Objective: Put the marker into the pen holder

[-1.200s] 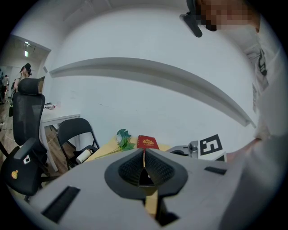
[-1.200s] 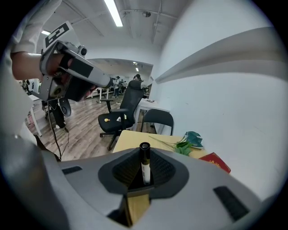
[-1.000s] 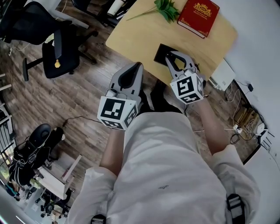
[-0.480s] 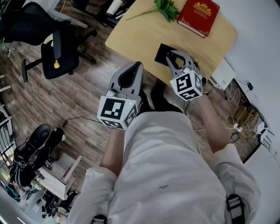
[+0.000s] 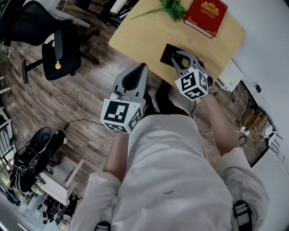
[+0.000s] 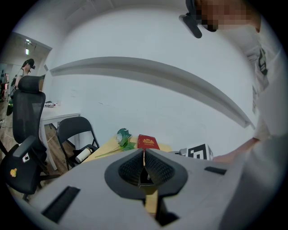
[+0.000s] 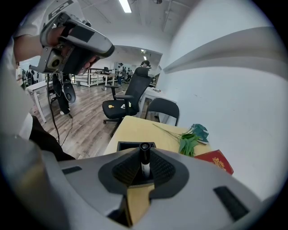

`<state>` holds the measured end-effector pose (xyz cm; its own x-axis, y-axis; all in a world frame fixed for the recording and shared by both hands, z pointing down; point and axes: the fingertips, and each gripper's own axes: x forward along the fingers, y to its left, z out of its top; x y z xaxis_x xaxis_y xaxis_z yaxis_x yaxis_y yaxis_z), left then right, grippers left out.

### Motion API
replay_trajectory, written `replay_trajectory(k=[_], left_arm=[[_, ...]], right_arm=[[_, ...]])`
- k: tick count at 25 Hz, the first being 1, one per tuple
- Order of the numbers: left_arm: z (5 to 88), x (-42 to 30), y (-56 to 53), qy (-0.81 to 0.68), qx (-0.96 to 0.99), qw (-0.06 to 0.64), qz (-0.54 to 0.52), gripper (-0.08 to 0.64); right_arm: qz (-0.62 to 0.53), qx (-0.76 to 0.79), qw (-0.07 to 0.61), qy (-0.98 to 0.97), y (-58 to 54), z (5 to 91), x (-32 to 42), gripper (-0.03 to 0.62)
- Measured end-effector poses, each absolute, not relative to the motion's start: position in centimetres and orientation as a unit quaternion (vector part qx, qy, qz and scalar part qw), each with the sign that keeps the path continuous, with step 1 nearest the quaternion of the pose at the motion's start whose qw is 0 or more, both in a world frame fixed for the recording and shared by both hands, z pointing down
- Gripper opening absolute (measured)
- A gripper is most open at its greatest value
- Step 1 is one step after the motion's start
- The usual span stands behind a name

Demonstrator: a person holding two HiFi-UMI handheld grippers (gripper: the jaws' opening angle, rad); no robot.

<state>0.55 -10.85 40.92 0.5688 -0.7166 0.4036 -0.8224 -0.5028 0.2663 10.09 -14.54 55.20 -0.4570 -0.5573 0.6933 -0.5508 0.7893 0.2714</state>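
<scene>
Gripping marker (image 7: 144, 149) in right tongs (image 7: 144, 159); pen holder (image 7: 125, 145) just ahead

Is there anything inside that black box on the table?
Nothing shows in the pen holder: its visible part looks dark and bare. The right gripper, shut on the marker, covers the rest.

Table (image 5: 144, 38): the wood between the pen holder (image 5: 166, 53) and the far end is bare and passable. Obstacles lie at the far end only: a plant sprig (image 5: 172, 10) and, beside it, a red book (image 5: 204, 17) at the corner. The pen holder sits near the front edge; the right gripper (image 5: 179, 59), clamped on the marker (image 7: 144, 158), occupies the room above it. Left of the table is open floor (image 5: 86, 99), bounded by an office chair (image 5: 58, 49). A white wall (image 5: 266, 36) closes the right side
</scene>
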Motion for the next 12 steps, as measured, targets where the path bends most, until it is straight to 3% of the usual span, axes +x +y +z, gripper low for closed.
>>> replay_trajectory(k=[12], left_arm=[[41.0, 0.1, -10.7, -0.453, 0.856, 0.22, 0.119, 0.011]], right_arm=[[0.01, 0.31, 0.431, -0.847, -14.6, 57.1, 10.3, 0.063]])
